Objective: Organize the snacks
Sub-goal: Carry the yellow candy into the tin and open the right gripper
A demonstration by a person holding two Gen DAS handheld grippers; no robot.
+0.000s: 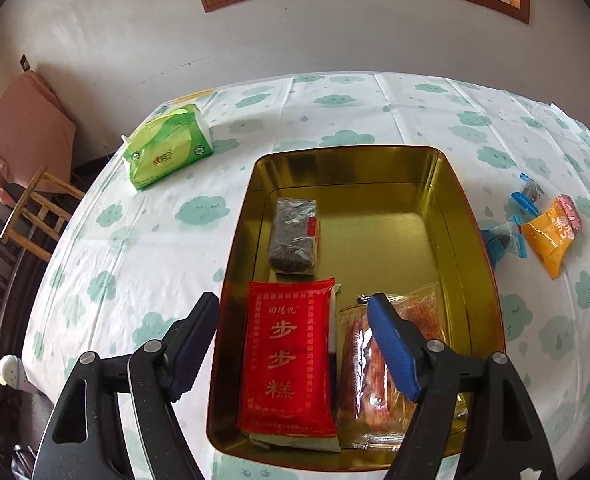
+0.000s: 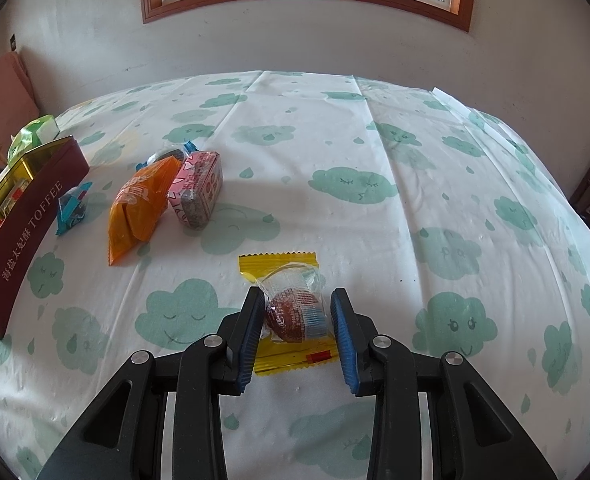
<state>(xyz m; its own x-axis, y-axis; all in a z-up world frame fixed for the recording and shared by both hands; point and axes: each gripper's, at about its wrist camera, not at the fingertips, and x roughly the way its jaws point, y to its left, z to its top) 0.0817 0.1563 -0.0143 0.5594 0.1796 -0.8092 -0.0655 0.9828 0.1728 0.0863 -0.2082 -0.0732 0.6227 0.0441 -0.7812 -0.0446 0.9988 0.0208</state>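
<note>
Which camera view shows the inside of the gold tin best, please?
The left wrist view: it looks straight down into the gold tin, showing its floor and three packets. The right wrist view catches only its maroon outer wall and a sliver of the interior.

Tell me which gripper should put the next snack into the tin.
Right. The right gripper already straddles the yellow-wrapped snack on the tablecloth, while the left gripper hangs open and empty over the gold tin.

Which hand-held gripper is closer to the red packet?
Left. The left gripper hangs open right above the red packet in the tin; the right gripper straddles a yellow candy.
</note>
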